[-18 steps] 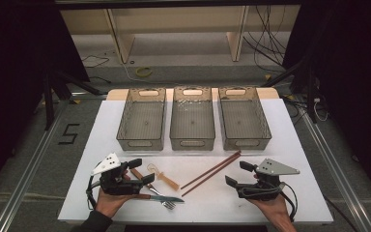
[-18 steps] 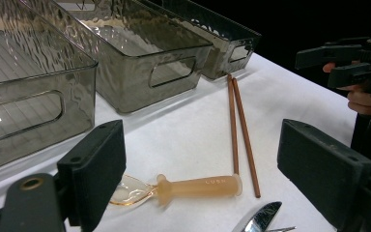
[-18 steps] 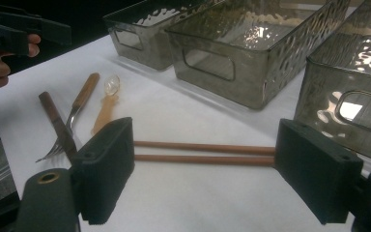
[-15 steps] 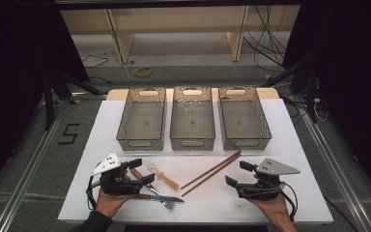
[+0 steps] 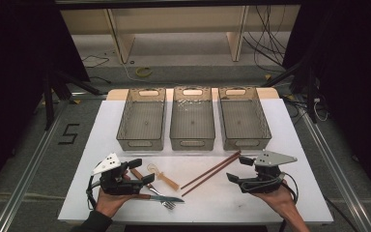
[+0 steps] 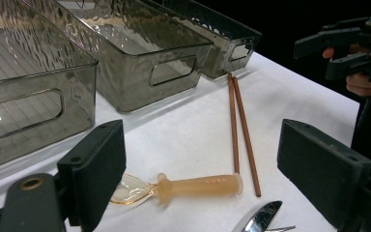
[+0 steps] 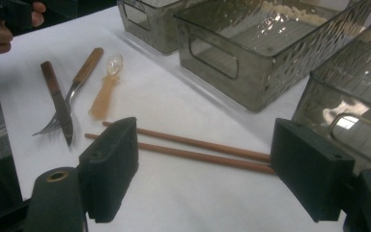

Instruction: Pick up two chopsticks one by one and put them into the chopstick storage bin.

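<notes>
**Bins, Table and Floor**

Three clear smoked plastic bins stood side by side at the far half of the white table top (image 5: 294, 145): a left bin (image 5: 135, 143), a middle bin (image 5: 192, 143) and a right bin (image 5: 245, 143), each with handle cut-outs. On the grey floor to the left lay a black "5" marking (image 5: 70, 134). Beyond the table lay a yellow ring (image 5: 143, 72), and black cables (image 5: 265, 43) trailed at the far right.

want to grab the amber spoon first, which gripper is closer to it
Left. The left gripper sits right beside the amber spoon, jaws open toward it. The right gripper is across the chopsticks, farther off.
</notes>
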Demonstrator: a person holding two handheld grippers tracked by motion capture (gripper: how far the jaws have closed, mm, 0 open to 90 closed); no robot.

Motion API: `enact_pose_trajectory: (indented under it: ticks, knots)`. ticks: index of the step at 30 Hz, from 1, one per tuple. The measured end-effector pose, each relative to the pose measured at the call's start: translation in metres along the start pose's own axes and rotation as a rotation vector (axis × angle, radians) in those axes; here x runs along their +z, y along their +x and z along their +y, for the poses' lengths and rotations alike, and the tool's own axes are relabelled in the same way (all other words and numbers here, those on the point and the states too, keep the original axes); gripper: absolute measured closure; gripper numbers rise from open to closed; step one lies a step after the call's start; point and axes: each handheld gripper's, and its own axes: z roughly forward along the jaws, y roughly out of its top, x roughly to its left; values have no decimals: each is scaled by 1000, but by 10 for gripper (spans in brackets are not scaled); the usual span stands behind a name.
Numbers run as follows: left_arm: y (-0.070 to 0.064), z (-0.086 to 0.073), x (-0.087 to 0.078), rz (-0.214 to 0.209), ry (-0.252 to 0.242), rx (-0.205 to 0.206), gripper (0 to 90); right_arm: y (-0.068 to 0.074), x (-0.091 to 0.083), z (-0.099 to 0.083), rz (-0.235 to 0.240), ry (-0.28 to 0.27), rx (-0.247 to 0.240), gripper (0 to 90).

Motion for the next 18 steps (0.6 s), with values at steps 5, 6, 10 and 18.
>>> enact_pose_trajectory:
  ticks: [5, 6, 10, 18]
  knots:
    - [0, 0, 0, -1, -1, -1, 172, -6, 5, 15, 58, 99, -78, 277]
    - [0, 0, 0, -1, -1, -1, 172, -6, 5, 15, 58, 99, -78, 277]
    - [0, 0, 0, -3, -1, 0, 172, -4, 15, 25, 81, 221, -170, 285]
    - [0, 0, 0, -7, -2, 4, 172, -5, 36, 37, 113, 368, -306, 319]
